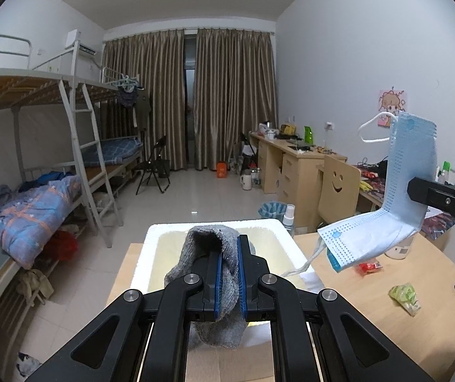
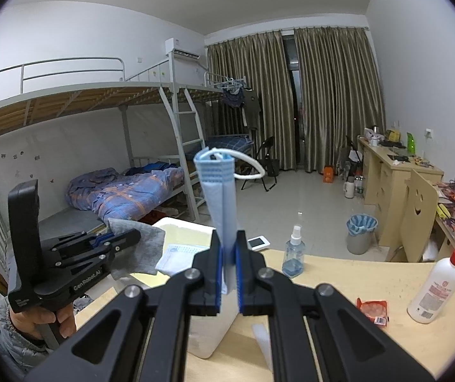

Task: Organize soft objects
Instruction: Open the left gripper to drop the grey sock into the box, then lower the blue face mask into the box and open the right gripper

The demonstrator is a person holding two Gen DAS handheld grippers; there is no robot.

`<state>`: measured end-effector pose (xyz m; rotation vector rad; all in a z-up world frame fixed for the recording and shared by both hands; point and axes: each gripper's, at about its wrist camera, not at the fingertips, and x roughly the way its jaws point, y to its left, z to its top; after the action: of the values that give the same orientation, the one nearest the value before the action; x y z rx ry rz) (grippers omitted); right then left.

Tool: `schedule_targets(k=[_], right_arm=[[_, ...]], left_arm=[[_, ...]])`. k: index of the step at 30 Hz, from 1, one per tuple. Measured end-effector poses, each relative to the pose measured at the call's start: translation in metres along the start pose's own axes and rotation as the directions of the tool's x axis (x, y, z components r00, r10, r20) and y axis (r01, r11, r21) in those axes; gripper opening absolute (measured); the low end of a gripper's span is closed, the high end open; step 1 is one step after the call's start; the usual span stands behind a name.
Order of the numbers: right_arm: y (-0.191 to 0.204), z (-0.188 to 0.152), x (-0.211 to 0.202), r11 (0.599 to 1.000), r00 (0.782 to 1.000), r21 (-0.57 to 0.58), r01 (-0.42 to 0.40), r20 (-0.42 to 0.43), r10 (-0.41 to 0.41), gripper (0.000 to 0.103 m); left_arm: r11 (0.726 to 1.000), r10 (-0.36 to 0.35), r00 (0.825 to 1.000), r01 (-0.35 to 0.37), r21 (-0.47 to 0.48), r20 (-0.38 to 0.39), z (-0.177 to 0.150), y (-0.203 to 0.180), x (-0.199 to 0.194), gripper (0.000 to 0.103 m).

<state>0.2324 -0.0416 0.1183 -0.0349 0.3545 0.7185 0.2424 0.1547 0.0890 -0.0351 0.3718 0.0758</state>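
A: What is the biggest thing here?

B: The table (image 2: 339, 289), pale wood, with the white foam box (image 1: 160, 242) at its far edge. Its inside is yellowish, and in the right wrist view another mask (image 2: 179, 253) lies flat in it.

A: And the left gripper (image 1: 229, 273)?

B: Its blue-padded jaws are pinched on a grey sock (image 1: 208, 264). The sock is off the table, over the near part of the box, with its open cuff arching above the jaws and its other end hanging below them. From the right wrist view the same gripper (image 2: 133, 237) shows side-on, a hand (image 2: 41, 316) on its handle, and the sock (image 2: 140, 250) droops from its tip over the box.

A: The right gripper (image 2: 228, 254)?

B: Clamped on a blue mask (image 2: 219, 191), folded lengthwise and standing upright out of the jaws, ear loop curling off its top. In the left wrist view that mask (image 1: 396, 197) hangs in the air to the right of the box, bent into an L, well above the tabletop (only one black finger (image 1: 441, 197) of that gripper shows there).

A: Smaller things?

B: On the table, a white pump bottle (image 2: 436, 289) with a red head at the right, a clear spray bottle (image 2: 294, 253) just beyond the box, a red packet (image 2: 372, 310) between them, and a green packet (image 1: 406, 297) nearer the edge.
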Motion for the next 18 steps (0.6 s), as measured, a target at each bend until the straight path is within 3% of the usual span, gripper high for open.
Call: schedule_targets(k=[6, 7, 9, 10, 11, 13, 18], right_arm=[[0.002, 0.002, 0.001, 1.000, 1.000, 0.003, 0.008, -0.006, -0.008, 0.010], [0.003, 0.002, 0.001, 1.000, 1.000, 0.004, 0.010, -0.007, -0.010, 0.010], [0.003, 0.003, 0.002, 1.000, 1.000, 0.006, 0.011, -0.008, -0.011, 0.010], [0.003, 0.002, 0.002, 1.000, 1.000, 0.005, 0.011, -0.008, -0.010, 0.010], [0.003, 0.003, 0.002, 1.000, 1.000, 0.004, 0.011, -0.008, -0.011, 0.010], [0.003, 0.003, 0.002, 1.000, 1.000, 0.006, 0.011, -0.008, -0.011, 0.010], [0.005, 0.003, 0.003, 1.000, 1.000, 0.005, 0.010, -0.010, -0.010, 0.010]], left_arm=[[1.000, -0.017, 1.000, 0.017, 0.009, -0.020, -0.003, 0.000, 0.009, 0.011], [1.000, -0.001, 1.000, 0.001, 0.017, -0.022, -0.004, 0.000, 0.009, 0.018], [1.000, 0.015, 1.000, -0.014, 0.024, -0.015, -0.005, -0.002, 0.008, 0.047], [0.999, 0.030, 1.000, -0.030, 0.012, -0.003, -0.005, 0.000, 0.006, 0.073], [0.999, 0.038, 0.999, -0.038, 0.005, 0.014, -0.006, 0.001, 0.003, 0.091], [0.999, 0.051, 0.998, -0.051, -0.004, 0.048, -0.005, 0.003, -0.004, 0.099], [0.997, 0.076, 0.996, -0.077, 0.013, 0.051, -0.006, 0.003, -0.009, 0.103]])
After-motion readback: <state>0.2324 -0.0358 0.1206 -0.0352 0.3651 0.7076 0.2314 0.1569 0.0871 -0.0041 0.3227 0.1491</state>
